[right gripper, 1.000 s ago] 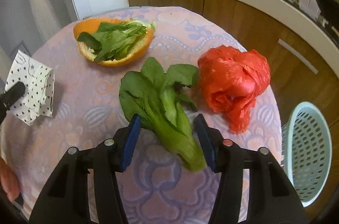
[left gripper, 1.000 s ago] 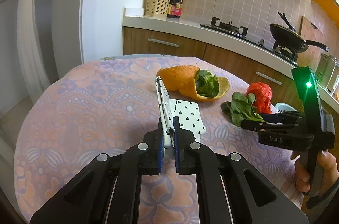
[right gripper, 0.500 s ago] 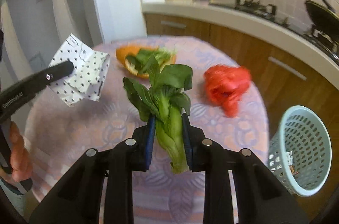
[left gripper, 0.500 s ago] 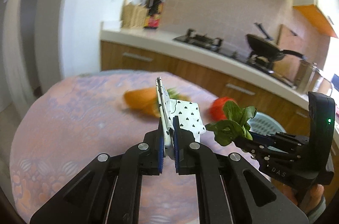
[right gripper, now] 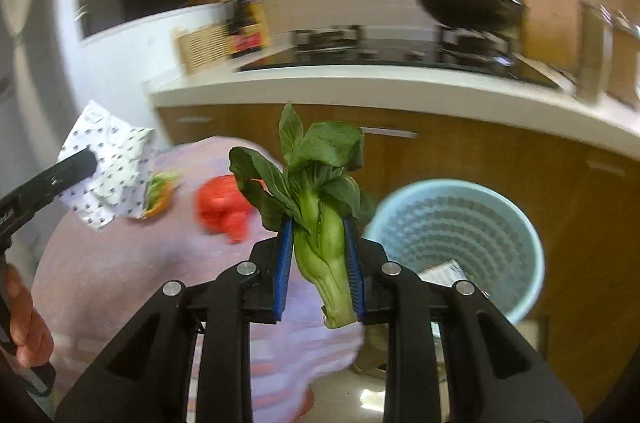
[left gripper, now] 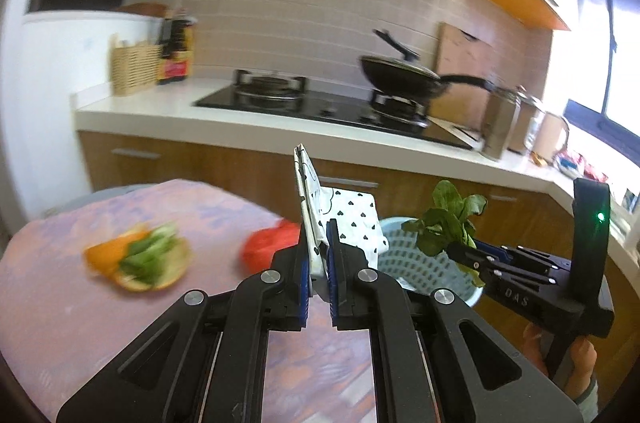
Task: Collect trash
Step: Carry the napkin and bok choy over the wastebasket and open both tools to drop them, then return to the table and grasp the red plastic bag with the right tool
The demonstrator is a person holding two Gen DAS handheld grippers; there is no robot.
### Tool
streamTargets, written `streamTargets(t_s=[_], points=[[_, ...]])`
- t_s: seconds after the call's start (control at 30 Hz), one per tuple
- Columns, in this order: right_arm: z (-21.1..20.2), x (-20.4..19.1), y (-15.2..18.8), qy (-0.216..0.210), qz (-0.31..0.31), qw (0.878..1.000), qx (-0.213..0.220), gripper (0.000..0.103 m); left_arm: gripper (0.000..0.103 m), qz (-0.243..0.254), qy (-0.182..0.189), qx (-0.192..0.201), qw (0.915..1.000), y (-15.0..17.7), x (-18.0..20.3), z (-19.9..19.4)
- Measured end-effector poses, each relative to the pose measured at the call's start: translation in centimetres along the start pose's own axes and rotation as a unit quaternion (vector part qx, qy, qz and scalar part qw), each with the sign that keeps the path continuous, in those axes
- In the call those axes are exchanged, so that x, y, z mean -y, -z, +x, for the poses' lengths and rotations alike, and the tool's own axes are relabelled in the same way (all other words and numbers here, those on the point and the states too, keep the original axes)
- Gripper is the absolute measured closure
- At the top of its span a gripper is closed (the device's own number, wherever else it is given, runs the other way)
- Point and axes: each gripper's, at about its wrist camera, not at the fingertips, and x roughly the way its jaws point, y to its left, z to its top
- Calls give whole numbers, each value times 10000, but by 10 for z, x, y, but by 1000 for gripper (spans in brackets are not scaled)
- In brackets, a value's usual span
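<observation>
Trash in both grippers, heading for the basket
Left gripper [left gripper: 318, 265] pinches the dotted paper bag [left gripper: 352, 223]; right gripper [right gripper: 320, 259] clamps the bok choy [right gripper: 320, 223], basket [right gripper: 520, 223] just right of its fingers; centre each over the rim before releasing

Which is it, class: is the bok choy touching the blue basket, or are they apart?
Apart. In the right wrist view the bok choy is clamped in the right gripper, raised above the table, and the blue basket stands on the floor beyond it.
</observation>
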Motion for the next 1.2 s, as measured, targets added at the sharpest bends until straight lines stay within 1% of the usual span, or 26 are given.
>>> streamTargets(t_s=[0.1,0.13,0.2,0.3,0.4,0.5,0.63,0.67,0.7,0.73,0.77,0.8,0.87,0.9,1.0,1.1,1.2], points=[[8,40,1,188,570,9982,-68,81,97,373,127,-125,9991,-7,33,30],[17,61,5,337,943,9948,-204,81,97,449,178,-172,9987,-8,42,40],[29,87,16,483,1299,9897,-362,81,97,529,285,-293,9978,-10,57,62],[46,110,31,757,1515,9842,-516,81,97,569,442,-553,9959,-7,73,97],[58,127,39,816,1662,9806,-636,81,97,616,520,-823,9933,-1,84,129],[68,142,41,937,1721,9780,-717,81,97,686,558,-1100,9900,6,97,164],[78,152,37,967,1778,9759,-816,79,96,731,616,-1313,9867,9,108,190],[80,155,37,956,1808,9753,-828,79,94,739,611,-1349,9862,9,111,195],[83,158,36,929,1826,9751,-853,79,89,740,595,-1416,9854,9,114,203],[85,161,35,895,1832,9750,-888,79,85,730,593,-1456,9849,9,114,206],[88,162,34,902,1833,9748,-897,79,77,723,593,-1479,9846,9,115,210],[88,162,35,931,1831,9745,-900,79,74,720,574,-1492,9845,10,116,214],[88,165,37,949,1852,9737,-931,77,74,729,568,-1554,9835,11,115,219],[88,167,38,949,1870,9732,-949,74,74,718,586,-1598,9828,12,115,220],[86,171,39,947,1937,9719,-949,73,74,696,613,-1660,9818,16,113,219],[80,171,36,859,2008,9716,-907,73,72,658,636,-1621,9825,14,110,209],[67,159,26,841,1868,9757,-774,73,68,607,636,-1496,9848,10,107,192]])
